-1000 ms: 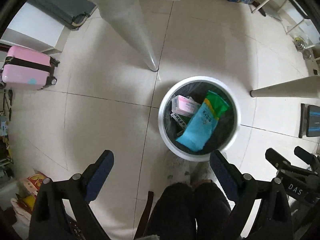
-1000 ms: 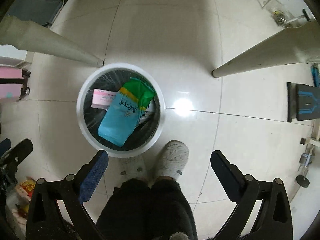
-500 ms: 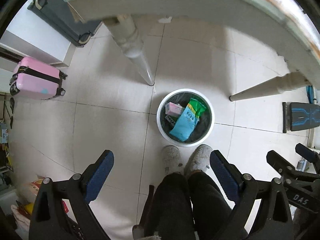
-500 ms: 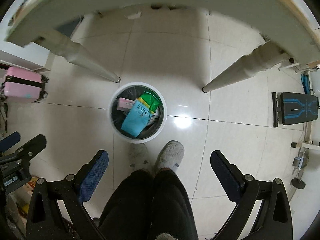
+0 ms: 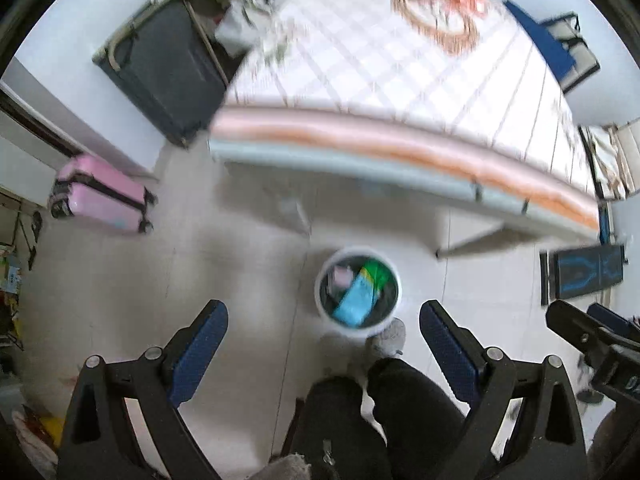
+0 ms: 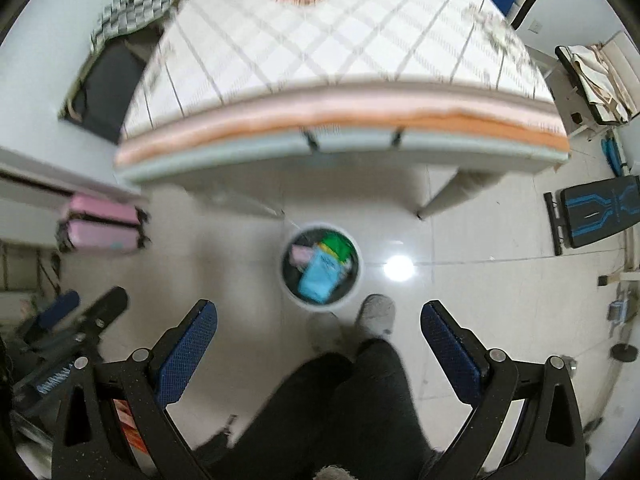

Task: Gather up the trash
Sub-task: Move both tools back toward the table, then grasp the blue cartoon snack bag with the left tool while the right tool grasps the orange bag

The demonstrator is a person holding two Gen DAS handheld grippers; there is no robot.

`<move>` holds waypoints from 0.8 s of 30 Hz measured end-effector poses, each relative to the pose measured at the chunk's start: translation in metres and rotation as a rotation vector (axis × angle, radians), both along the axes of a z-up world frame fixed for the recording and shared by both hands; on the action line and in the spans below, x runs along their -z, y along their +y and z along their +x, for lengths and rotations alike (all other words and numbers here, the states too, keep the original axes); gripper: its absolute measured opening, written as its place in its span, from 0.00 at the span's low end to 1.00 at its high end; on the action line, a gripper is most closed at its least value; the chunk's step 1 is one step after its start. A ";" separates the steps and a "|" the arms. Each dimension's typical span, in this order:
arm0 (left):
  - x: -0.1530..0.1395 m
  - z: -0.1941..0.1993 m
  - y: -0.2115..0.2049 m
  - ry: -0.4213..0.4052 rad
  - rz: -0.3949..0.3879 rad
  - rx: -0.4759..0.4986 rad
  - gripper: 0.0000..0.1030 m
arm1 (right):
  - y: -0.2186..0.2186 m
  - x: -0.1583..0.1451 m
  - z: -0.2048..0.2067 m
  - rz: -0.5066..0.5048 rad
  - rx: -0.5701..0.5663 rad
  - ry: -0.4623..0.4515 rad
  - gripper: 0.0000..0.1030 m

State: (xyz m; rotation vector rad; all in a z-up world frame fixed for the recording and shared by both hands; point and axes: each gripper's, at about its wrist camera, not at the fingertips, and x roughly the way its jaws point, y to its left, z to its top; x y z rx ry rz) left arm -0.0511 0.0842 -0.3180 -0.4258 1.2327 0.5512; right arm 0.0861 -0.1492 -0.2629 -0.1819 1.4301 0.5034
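Both grippers, left [image 5: 323,342] & right [image 6: 319,332]: jaws wide, empty. Trash sits in bin [image 5: 357,330] on floor by your feet. Packets [image 6: 319,278] look light, crinkly, slippery; pinch a flat edge.

Home room: tiled floor [image 6: 460,304], clothed table [image 6: 320,56], pink suitcase [image 5: 102,194].
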 end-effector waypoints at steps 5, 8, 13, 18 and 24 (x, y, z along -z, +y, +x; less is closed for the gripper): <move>-0.035 0.058 0.027 -0.065 0.060 -0.017 1.00 | 0.019 -0.039 0.063 0.041 0.040 -0.048 1.00; -0.050 0.099 0.045 -0.074 0.091 -0.034 1.00 | 0.029 -0.058 0.117 0.054 0.057 -0.076 1.00; -0.070 0.198 0.087 -0.074 0.117 -0.091 1.00 | 0.054 -0.073 0.238 0.036 0.073 -0.124 1.00; -0.076 0.313 0.134 -0.068 0.027 -0.171 1.00 | 0.088 -0.071 0.375 0.036 0.091 -0.123 1.00; -0.056 0.448 0.189 -0.041 -0.041 -0.204 1.00 | 0.148 -0.054 0.533 0.005 0.112 -0.117 1.00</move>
